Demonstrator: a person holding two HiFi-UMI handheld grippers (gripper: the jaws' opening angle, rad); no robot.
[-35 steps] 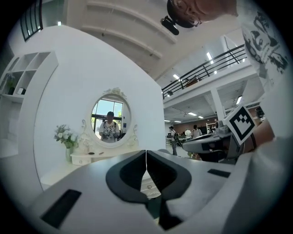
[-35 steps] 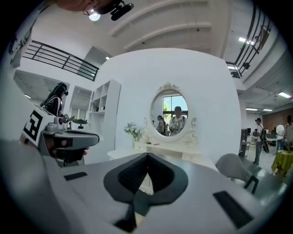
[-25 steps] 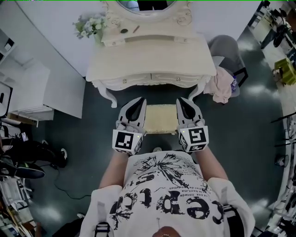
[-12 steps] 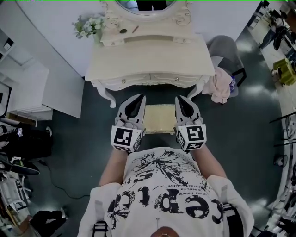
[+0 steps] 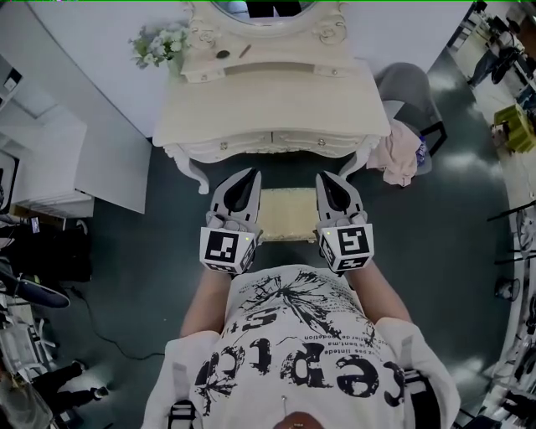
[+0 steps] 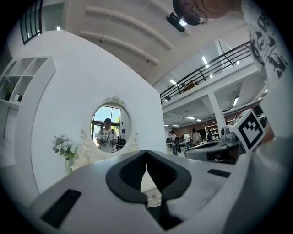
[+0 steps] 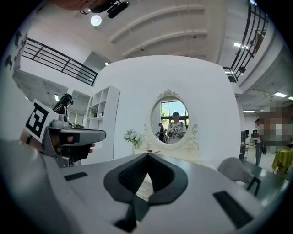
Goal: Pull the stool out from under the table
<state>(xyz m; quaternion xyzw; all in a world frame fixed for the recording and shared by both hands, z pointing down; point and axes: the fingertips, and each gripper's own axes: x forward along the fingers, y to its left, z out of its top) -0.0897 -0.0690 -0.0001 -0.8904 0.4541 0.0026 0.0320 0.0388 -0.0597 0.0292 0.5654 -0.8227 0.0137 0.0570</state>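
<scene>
The cream stool (image 5: 289,214) with a padded top stands on the dark floor, its far end tucked under the cream dressing table (image 5: 272,117). My left gripper (image 5: 251,174) hangs over the stool's left edge, shut with nothing in it. My right gripper (image 5: 323,178) hangs over the right edge, also shut and empty. In the left gripper view the left gripper (image 6: 146,152) has its jaws meeting in a thin line, pointed at the table. The right gripper view shows the right gripper (image 7: 147,156) closed in the same way. Whether either touches the stool I cannot tell.
A grey chair (image 5: 410,94) with a pink cloth (image 5: 400,156) stands right of the table. A white shelf unit (image 5: 50,159) stands at the left. Flowers (image 5: 159,46) and an oval mirror (image 5: 264,8) sit on the table. A cable (image 5: 109,339) lies on the floor at the left.
Both grippers have crept slightly toward the table. A person at the left edge has moved away. The stool has not moved.
</scene>
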